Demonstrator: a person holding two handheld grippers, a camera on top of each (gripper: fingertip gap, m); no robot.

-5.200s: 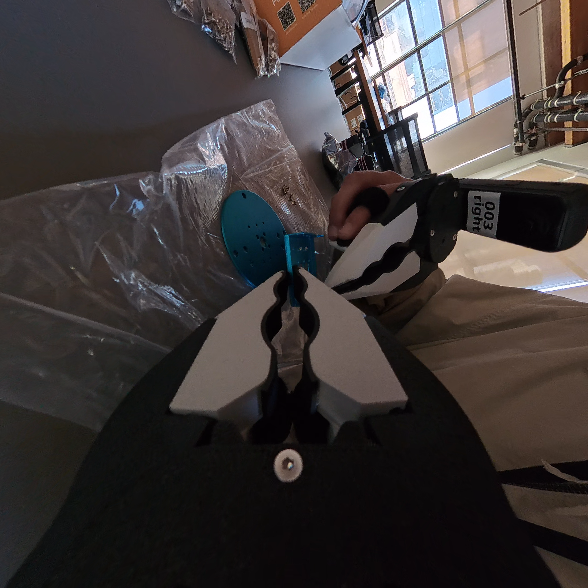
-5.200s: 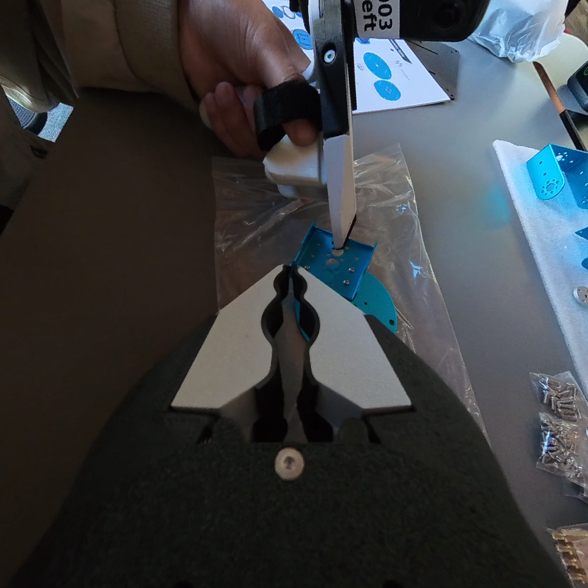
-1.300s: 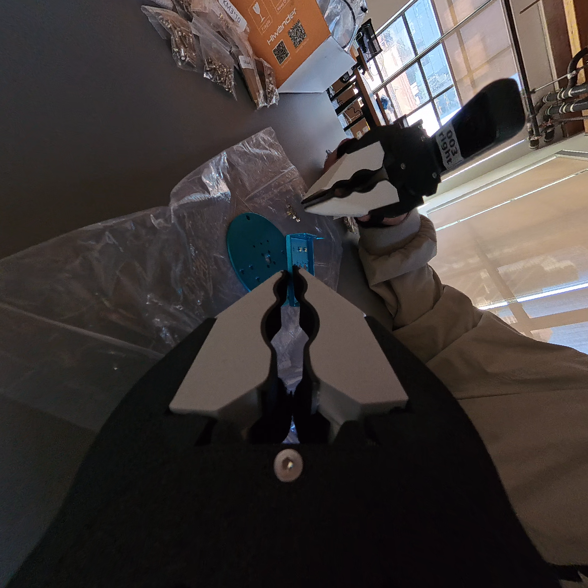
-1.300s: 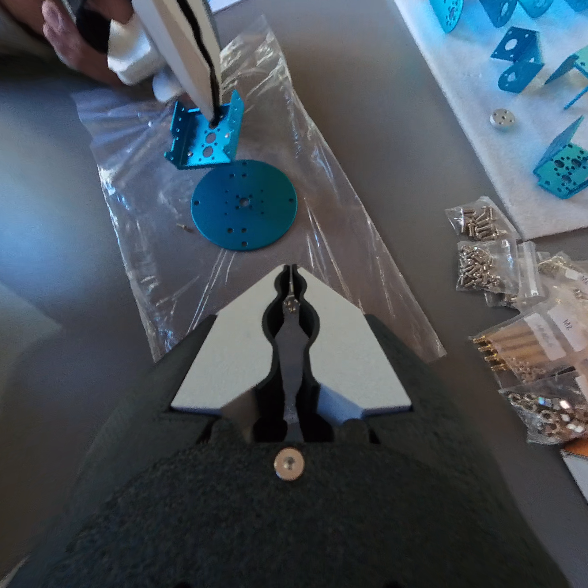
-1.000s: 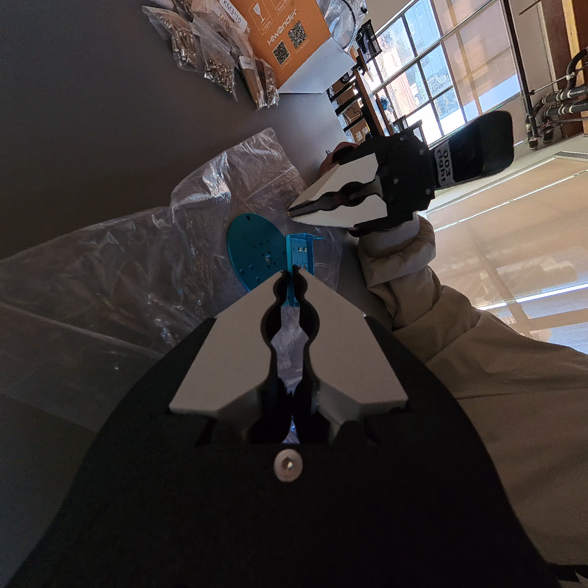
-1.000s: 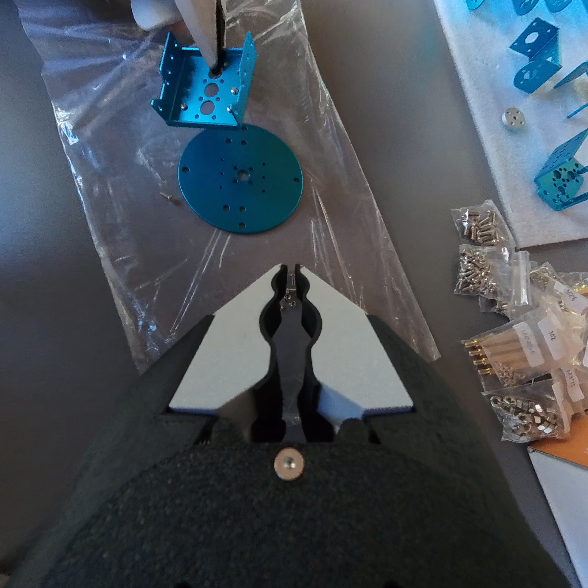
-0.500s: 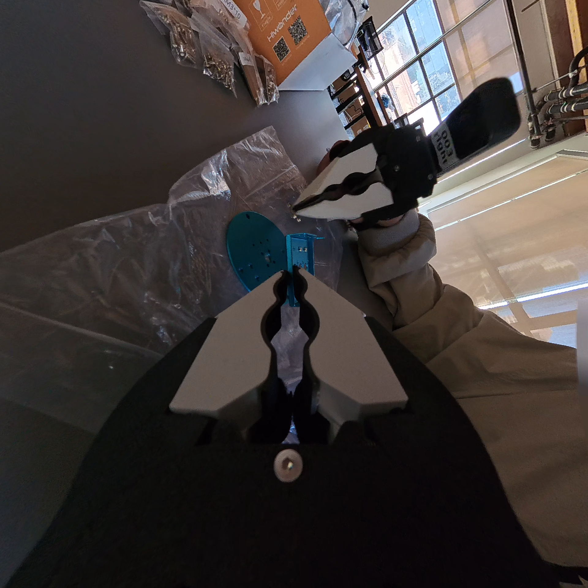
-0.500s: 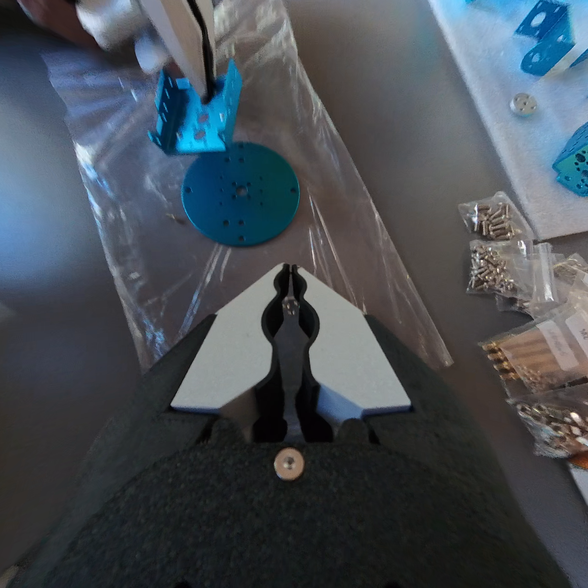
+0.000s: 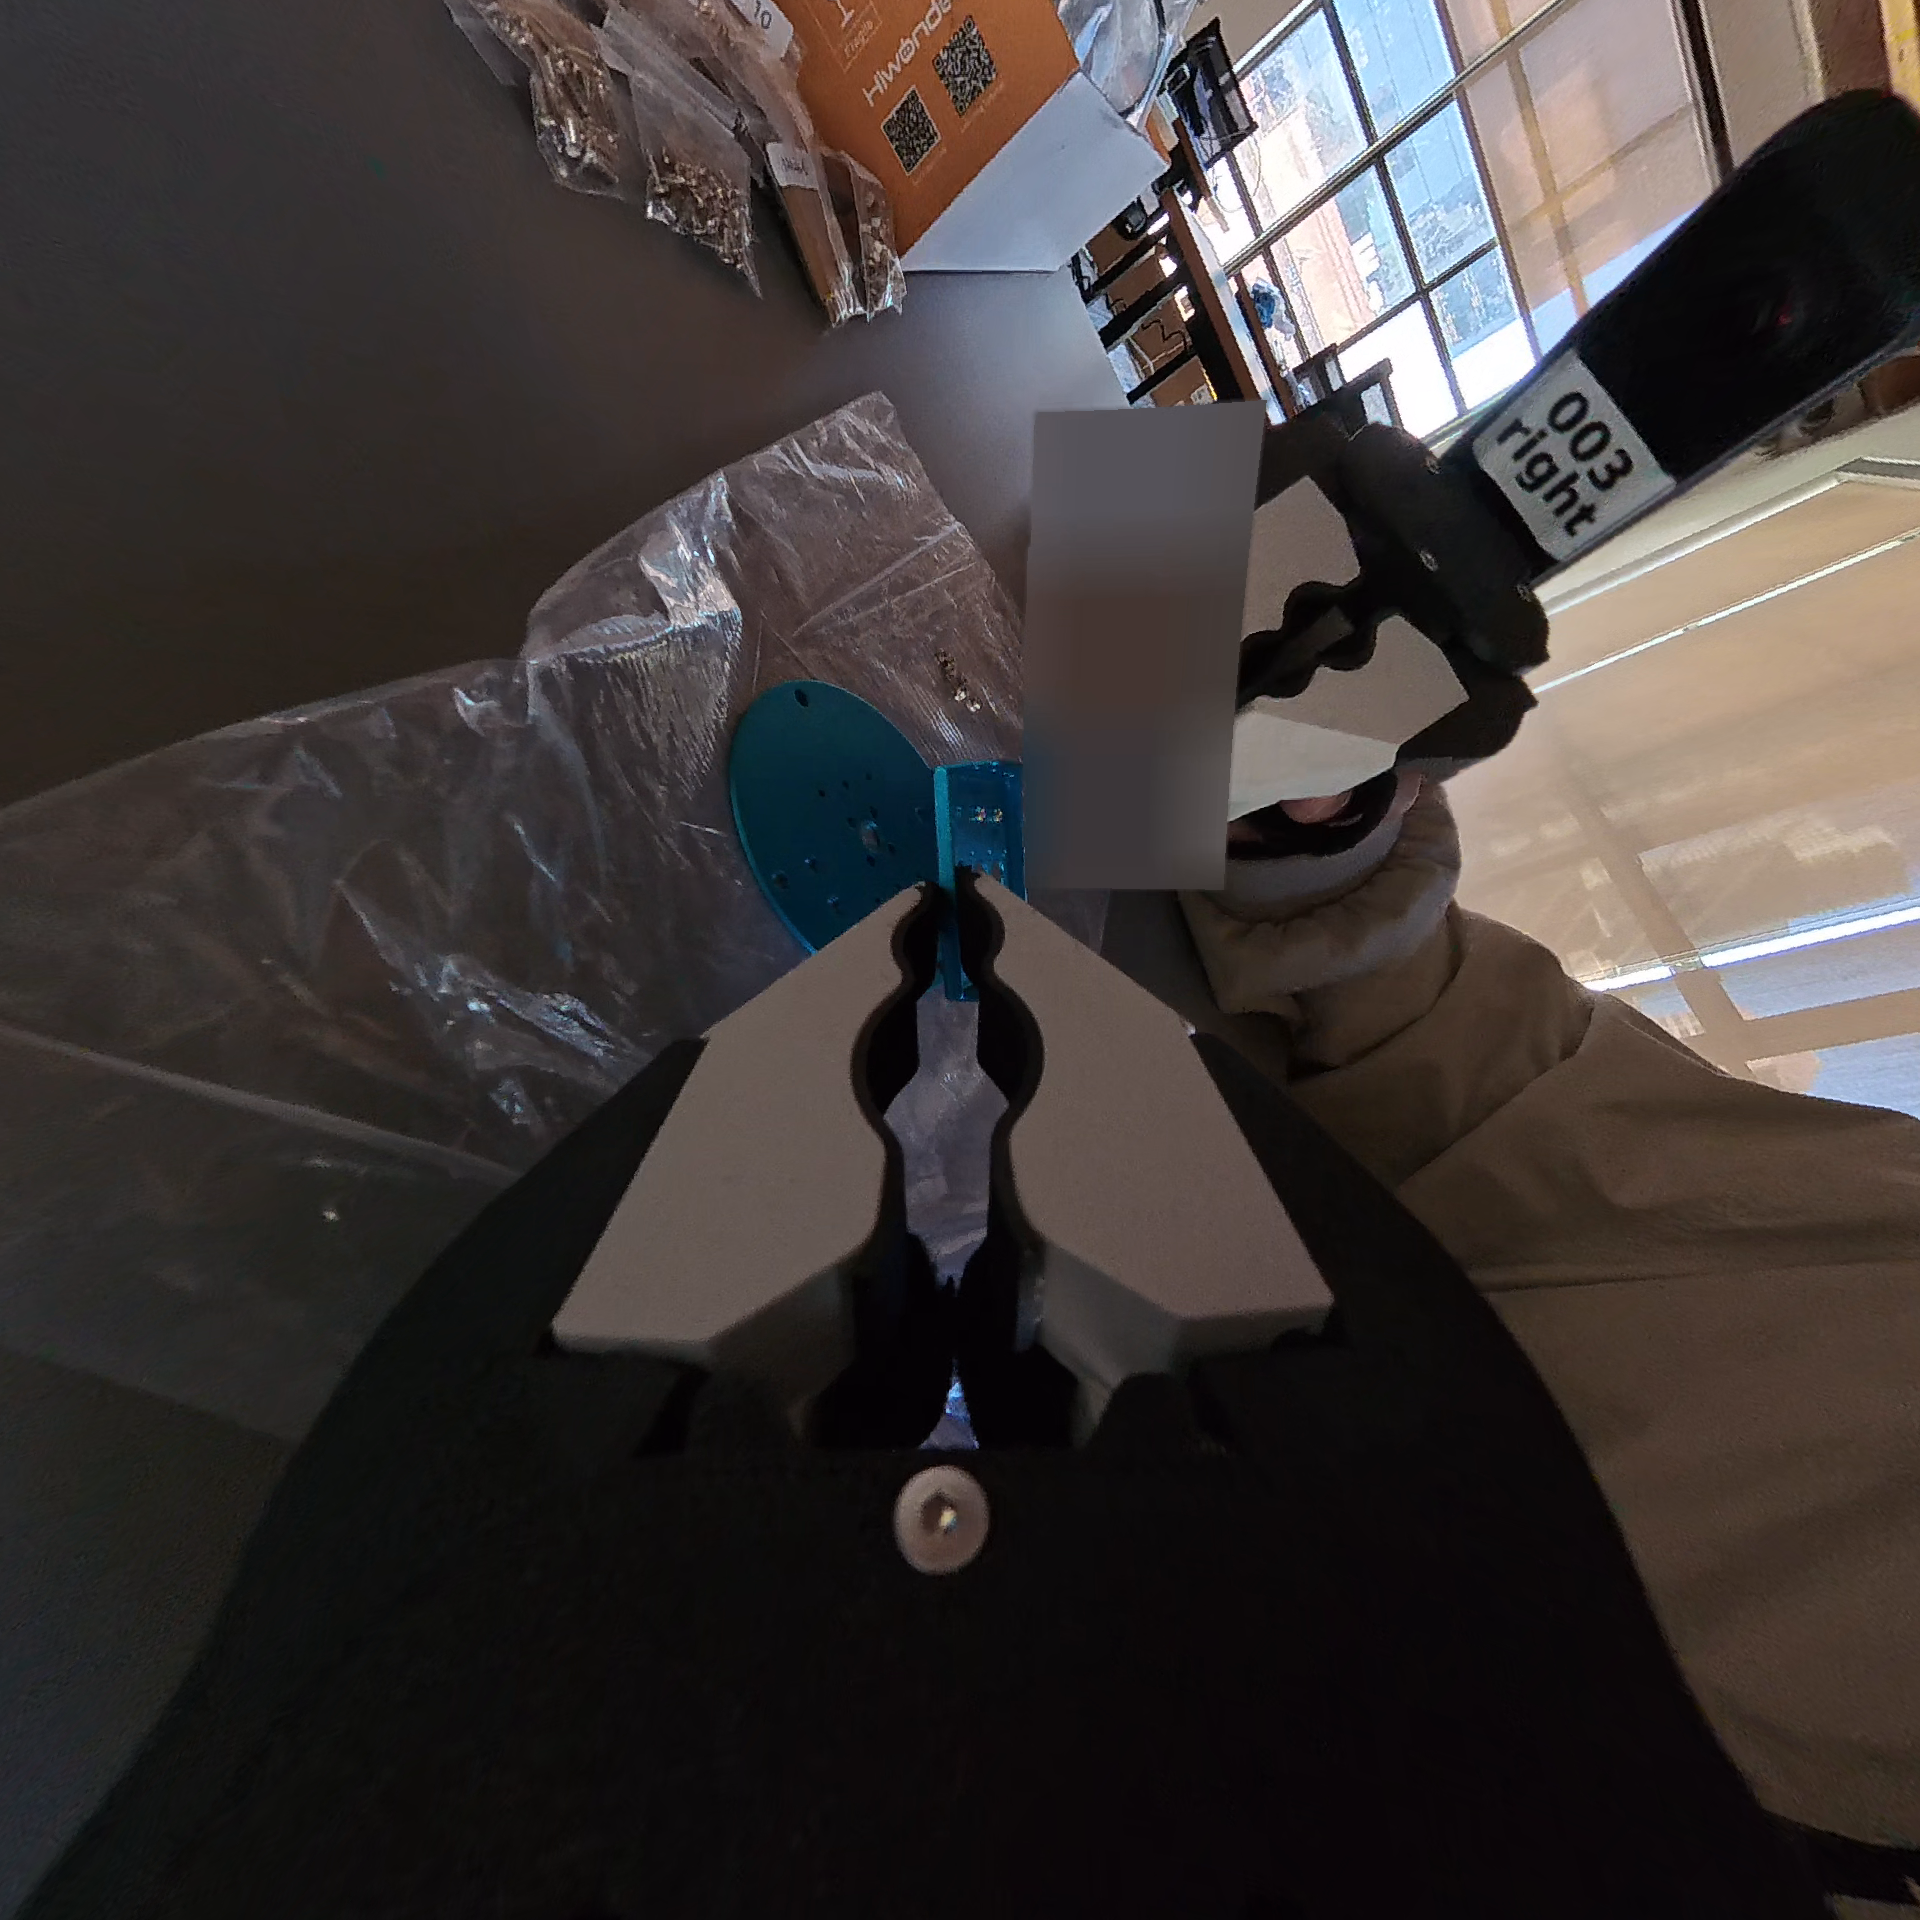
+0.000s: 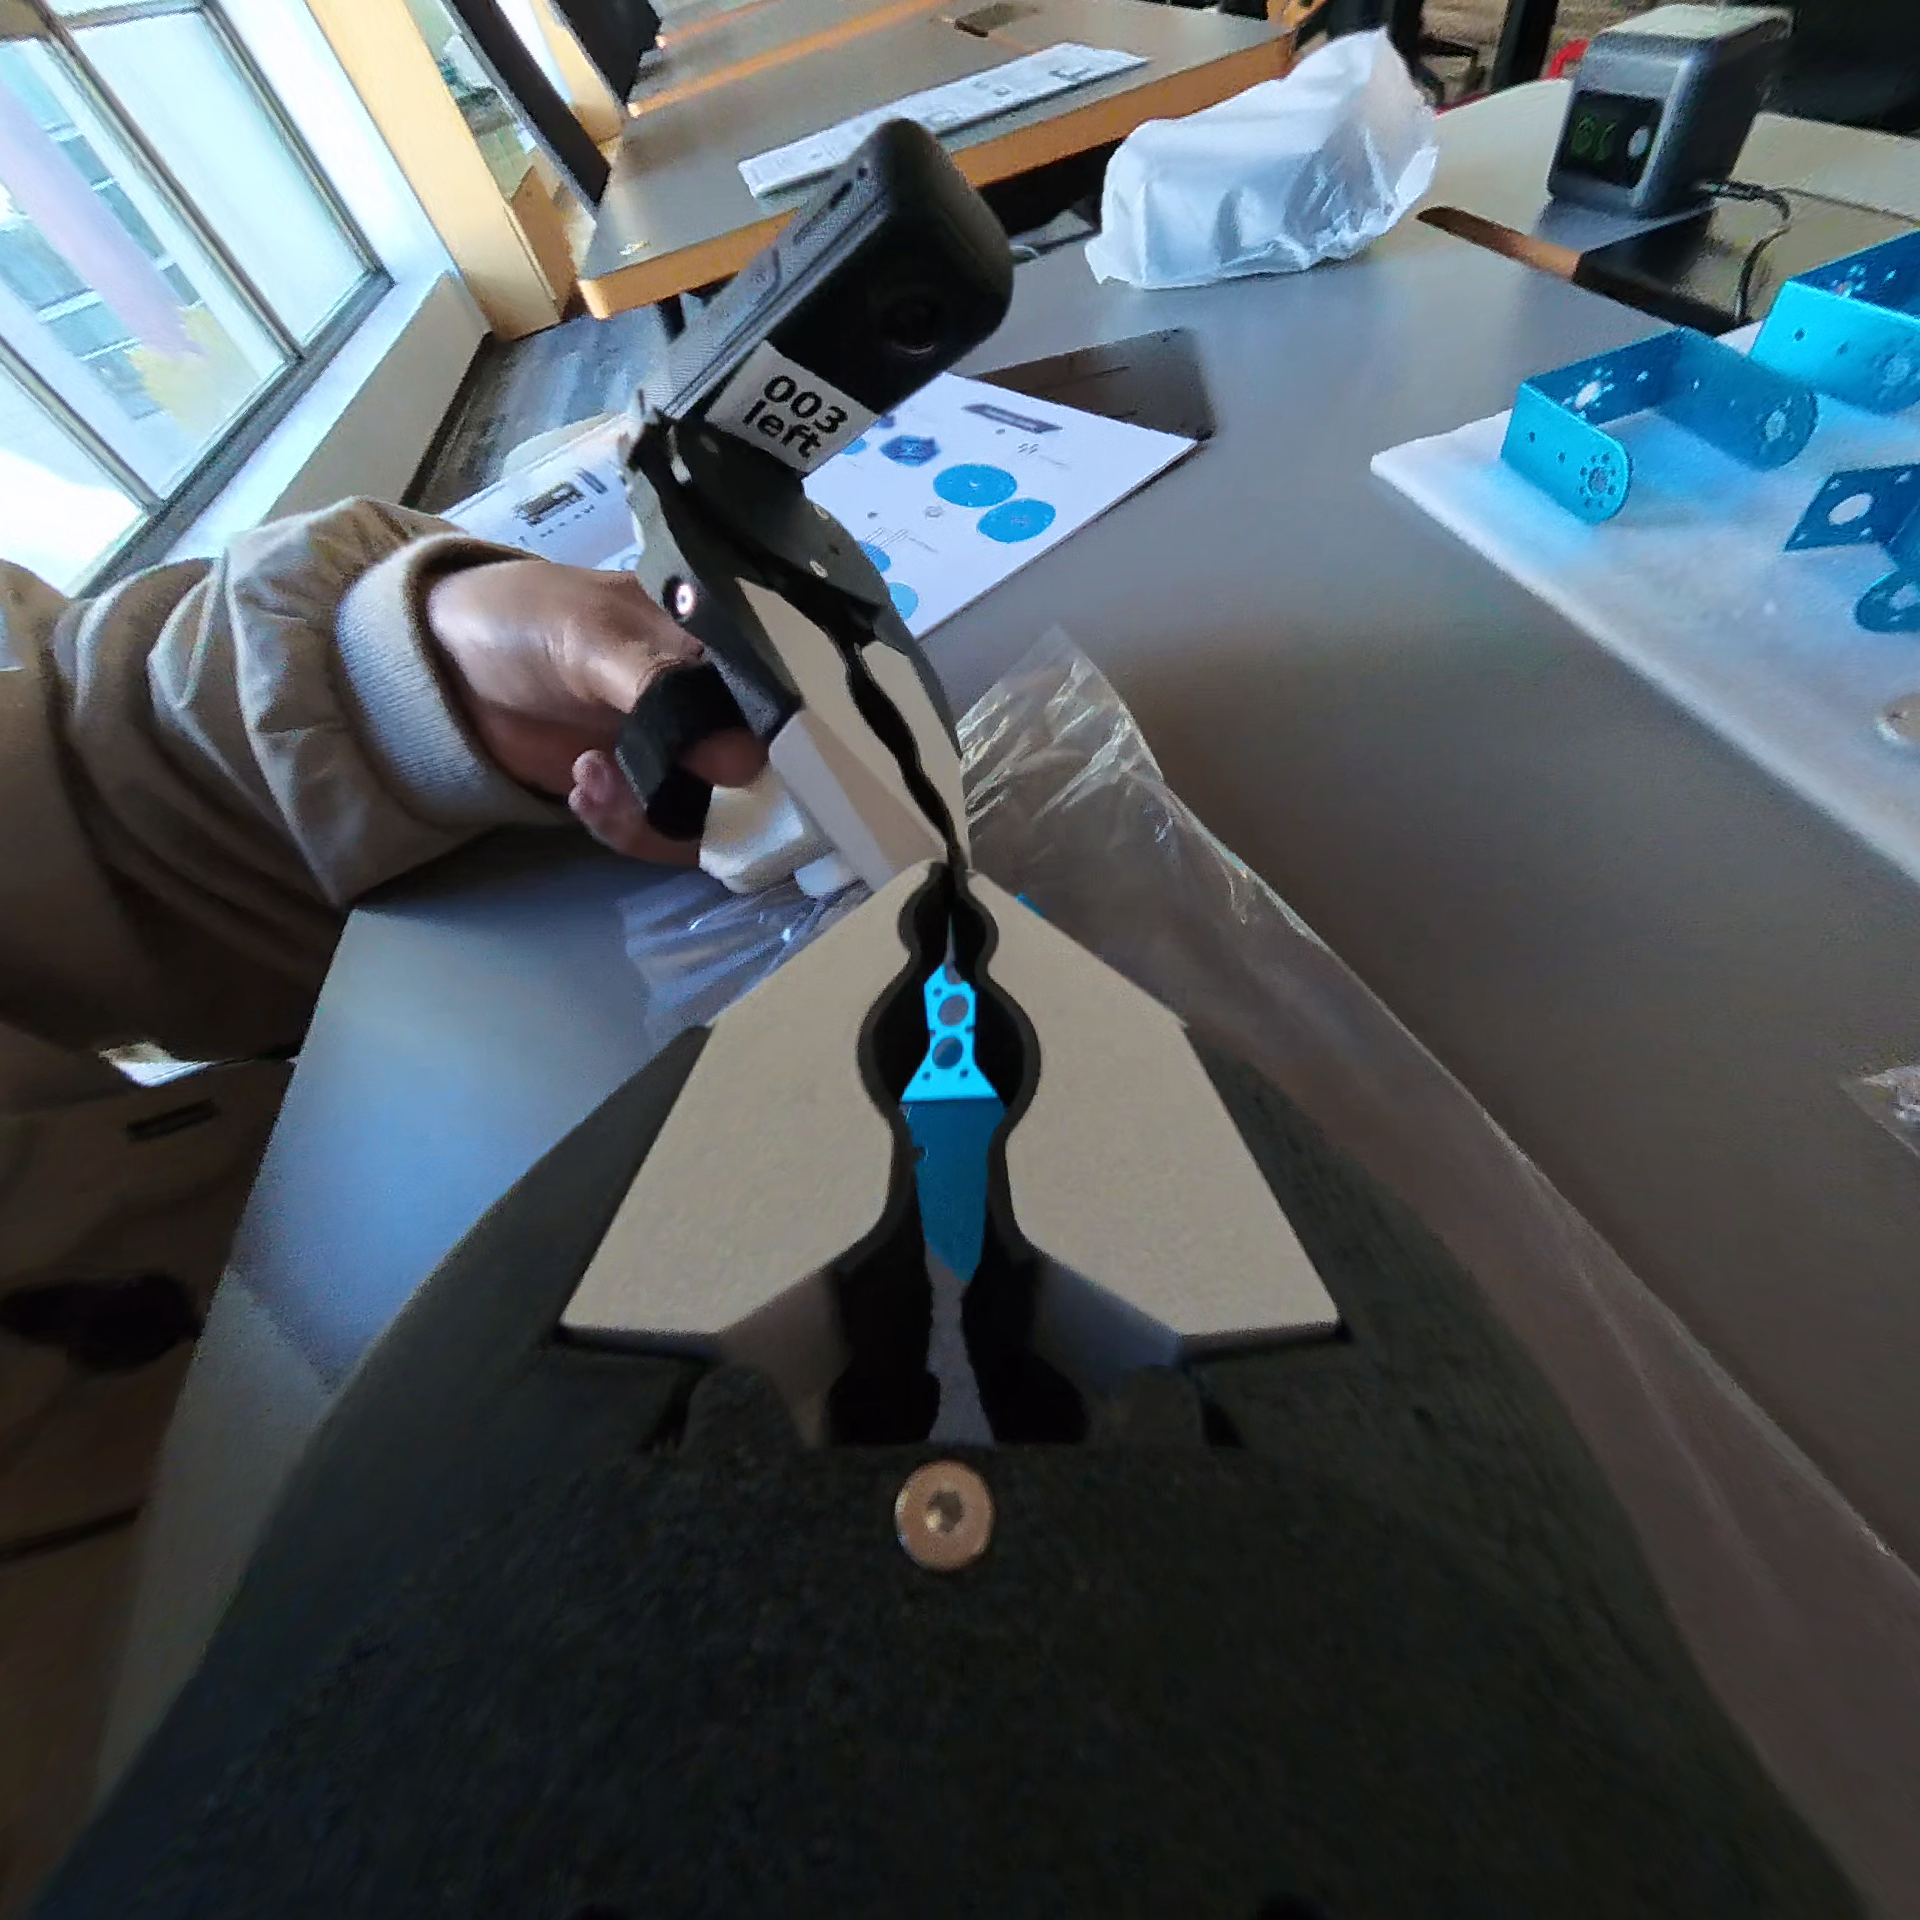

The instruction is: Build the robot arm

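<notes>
My left gripper (image 9: 951, 891) is shut on one wall of a blue U-shaped bracket (image 9: 977, 821) and holds it upright at the edge of a blue round plate (image 9: 821, 800) on a clear plastic bag (image 9: 727, 623). My right gripper (image 10: 951, 883) is shut, with a thin pale screw (image 10: 951, 940) faintly visible between its tips. It points level at the bracket (image 10: 948, 1029), which shows with the plate (image 10: 951, 1184) through the gap behind the tips. The left gripper's tips (image 10: 956, 852) sit just beyond the right gripper's tips. The right gripper (image 9: 1340, 644) also shows in the left wrist view, its tips hidden by a blur patch.
A white foam sheet (image 10: 1662, 540) with several blue brackets (image 10: 1621, 416) lies at the right. A printed sheet (image 10: 987, 488) lies behind the left gripper. Small bags of screws (image 9: 675, 156) and an orange box (image 9: 935, 94) lie farther along the grey table. Loose screws (image 9: 956, 675) rest on the bag. Both grippers' tips are close together, under 4 cm apart.
My right gripper has dropped from above the round plate and tilted level, closing in on the bracket. My left gripper has stayed shut on the bracket in place.
</notes>
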